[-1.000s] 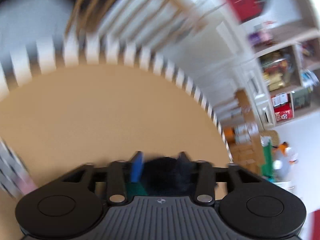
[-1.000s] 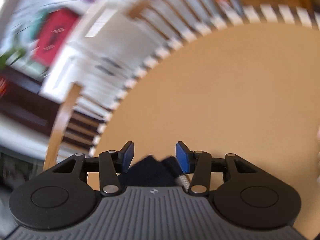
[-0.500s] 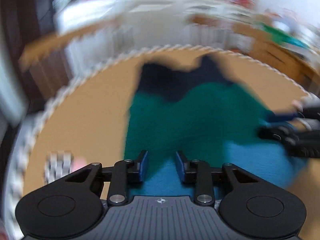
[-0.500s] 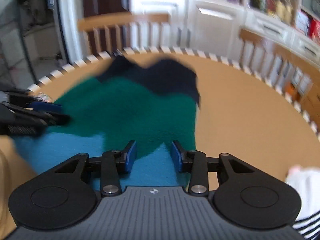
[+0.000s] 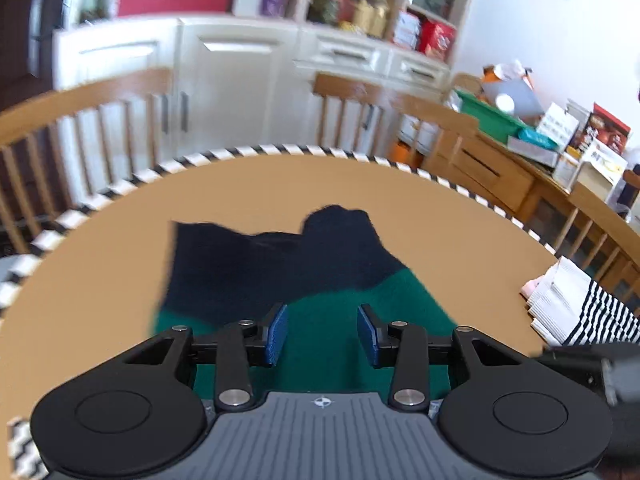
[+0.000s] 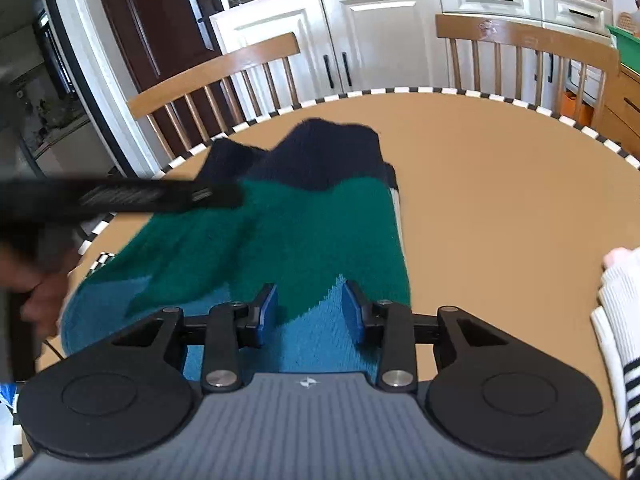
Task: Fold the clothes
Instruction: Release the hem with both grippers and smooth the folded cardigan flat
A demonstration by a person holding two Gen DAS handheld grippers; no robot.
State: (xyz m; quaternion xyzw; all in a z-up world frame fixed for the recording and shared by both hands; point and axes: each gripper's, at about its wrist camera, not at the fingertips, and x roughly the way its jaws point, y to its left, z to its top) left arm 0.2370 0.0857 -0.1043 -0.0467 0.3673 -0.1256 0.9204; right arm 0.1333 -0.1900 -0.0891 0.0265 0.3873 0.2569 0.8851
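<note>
Wooden chairs (image 6: 224, 80) ring the round table (image 6: 500, 184), whose rim is black-and-white striped; a striped white garment (image 5: 568, 308) lies at its right edge. The knitted sweater (image 6: 304, 232), banded navy, green and blue, lies spread on the tabletop under both tools. The left gripper (image 5: 322, 334) hovers over its green band, jaws apart and opening. The right gripper (image 6: 308, 310) hangs over the green-blue boundary, jaws apart and closing, nothing pinched. Only the right view shows the blue band and the left tool crossing the sweater.
</note>
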